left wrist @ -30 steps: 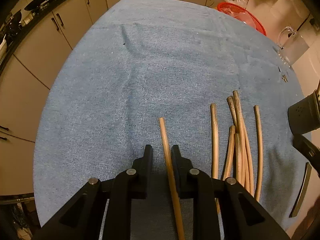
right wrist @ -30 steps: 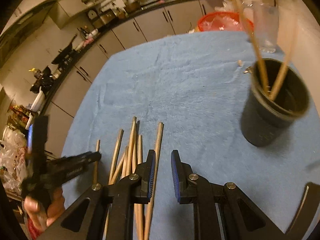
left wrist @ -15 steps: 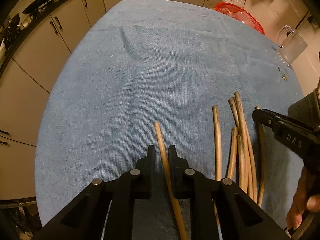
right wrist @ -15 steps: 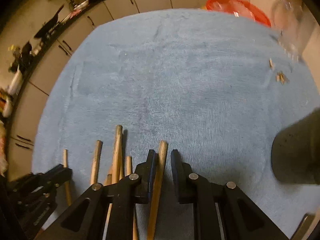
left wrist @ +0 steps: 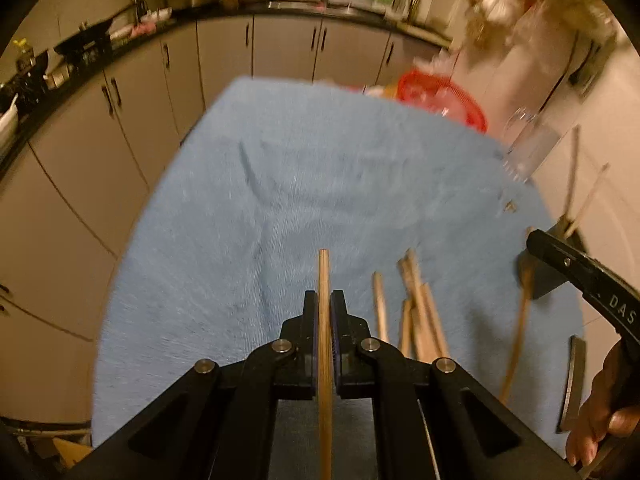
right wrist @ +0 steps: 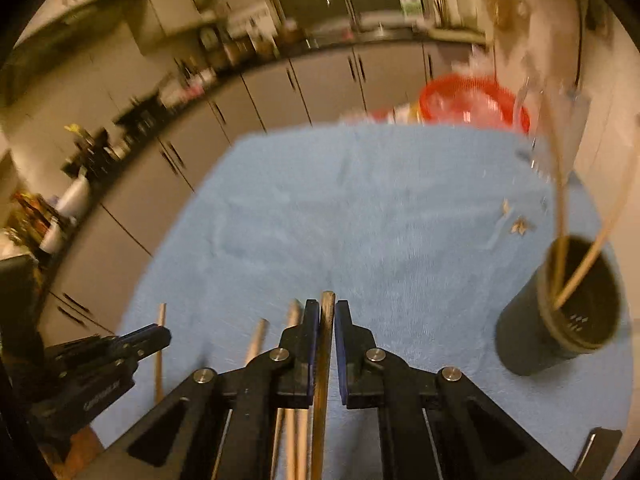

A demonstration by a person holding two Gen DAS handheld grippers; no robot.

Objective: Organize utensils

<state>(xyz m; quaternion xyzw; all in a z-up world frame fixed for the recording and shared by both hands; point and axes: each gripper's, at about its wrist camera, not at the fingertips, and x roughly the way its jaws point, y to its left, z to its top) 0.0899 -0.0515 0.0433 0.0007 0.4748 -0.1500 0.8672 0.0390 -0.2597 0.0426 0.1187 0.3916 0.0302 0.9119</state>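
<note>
Left wrist view: a thin wooden chopstick point(left wrist: 324, 344) runs straight between the black fingers of the left gripper point(left wrist: 324, 300), both pads pressed against it, its tip poking past the fingertips above the blue terry-cloth table cover point(left wrist: 304, 184). Just right of it a loose bundle of bare wooden chopsticks point(left wrist: 416, 312) lies on the cloth, sticks overlapping. Further right the right gripper point(left wrist: 532, 240) enters the frame with one chopstick hanging under it, blurred. Right wrist view: the right gripper point(right wrist: 327, 308) is closed narrow on a second wooden chopstick point(right wrist: 324, 360), which lies lengthwise in the gap with its blunt end level with the fingertips. Left of it, several sticks rest on the cloth, and the left gripper's body shows at the lower left edge. To the right stands a dark round utensil cup point(right wrist: 560, 312), upright on the cloth, two chopsticks leaning in it. Beyond the cloth's far edge: a red plastic basket point(right wrist: 472, 100), a clear glass pitcher point(left wrist: 532, 144), grey kitchen cabinets point(left wrist: 280, 52).
</note>
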